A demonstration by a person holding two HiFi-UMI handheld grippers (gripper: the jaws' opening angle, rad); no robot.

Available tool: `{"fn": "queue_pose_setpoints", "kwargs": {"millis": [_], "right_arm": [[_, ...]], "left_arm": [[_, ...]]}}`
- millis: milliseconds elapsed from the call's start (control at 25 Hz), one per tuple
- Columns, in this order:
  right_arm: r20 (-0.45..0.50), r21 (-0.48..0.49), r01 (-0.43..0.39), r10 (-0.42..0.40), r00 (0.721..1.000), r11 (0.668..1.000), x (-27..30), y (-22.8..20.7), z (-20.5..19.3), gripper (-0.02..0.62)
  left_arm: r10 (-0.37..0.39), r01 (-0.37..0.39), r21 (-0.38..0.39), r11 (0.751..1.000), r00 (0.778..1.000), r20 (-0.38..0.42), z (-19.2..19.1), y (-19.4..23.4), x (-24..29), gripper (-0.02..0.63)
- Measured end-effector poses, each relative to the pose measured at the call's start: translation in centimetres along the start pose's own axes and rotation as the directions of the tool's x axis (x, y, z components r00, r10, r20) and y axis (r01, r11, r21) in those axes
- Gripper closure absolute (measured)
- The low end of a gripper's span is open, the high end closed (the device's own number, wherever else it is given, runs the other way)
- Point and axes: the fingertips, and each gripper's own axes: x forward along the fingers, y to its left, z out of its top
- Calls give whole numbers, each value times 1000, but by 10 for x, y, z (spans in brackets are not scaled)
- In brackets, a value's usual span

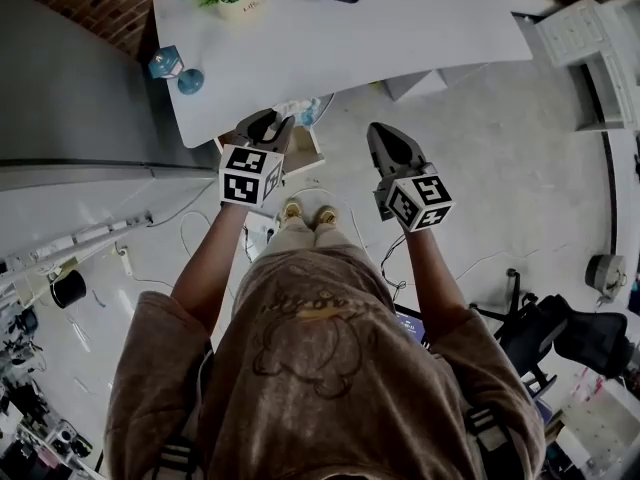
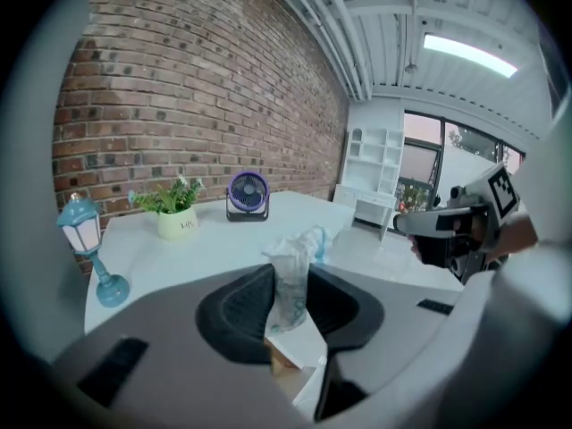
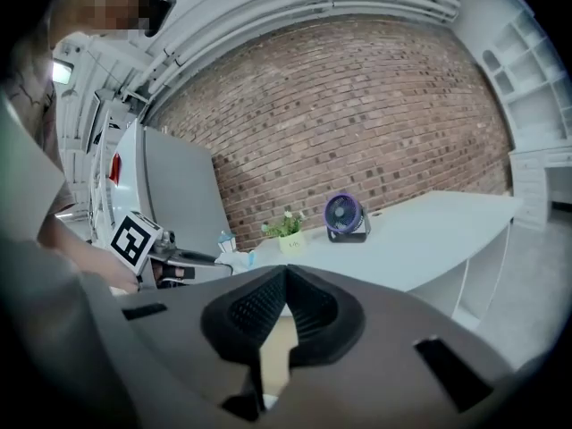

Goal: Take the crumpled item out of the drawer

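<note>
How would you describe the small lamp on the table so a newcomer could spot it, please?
Find the white table by the brick wall. A plant, a fan and the lamp stand on it; the lamp is leftmost, a pale blue lantern on a thin stem.

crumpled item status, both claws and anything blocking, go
Left claw shut on crumpled whitish plastic wrapper with blue print, held in the air. Right claw shut, empty. Nothing seen blocking the wrapper.
</note>
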Motion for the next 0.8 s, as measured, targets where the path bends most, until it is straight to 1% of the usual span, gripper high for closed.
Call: {"fn": "queue_pose_setpoints", "kwargs": {"millis": [120,280,360,480,600,720,800], "right_arm": [[27,-9,-9,9,1000,1000,-8,6,16,598],[54,-32,-18,20,998,999,-15,14,34,598],[66,-44,-22,25,998,999,-16,17,42,598],[88,-59,-19,24,996,998,-18,20,56,598],[120,-69,-11,19,993,998,-19,22,71,598],[153,-77,-2,13,988,997,-20,22,85,598],[166,-86,7,8,986,996,-22,23,91,598]], "left_arm": [[-2,2,-11,1000,999,52,28,-2,-13,506],[-15,14,11,1000,994,112,60,-9,-29,506],[-24,23,9,1000,990,141,73,-13,-38,506],[-36,35,10,999,983,178,89,-17,-51,506],[-34,31,15,999,977,212,99,-15,-65,506],[-25,28,-9,1000,966,258,110,-13,-76,506],[-28,38,-26,999,955,297,117,-14,-83,506]]}}
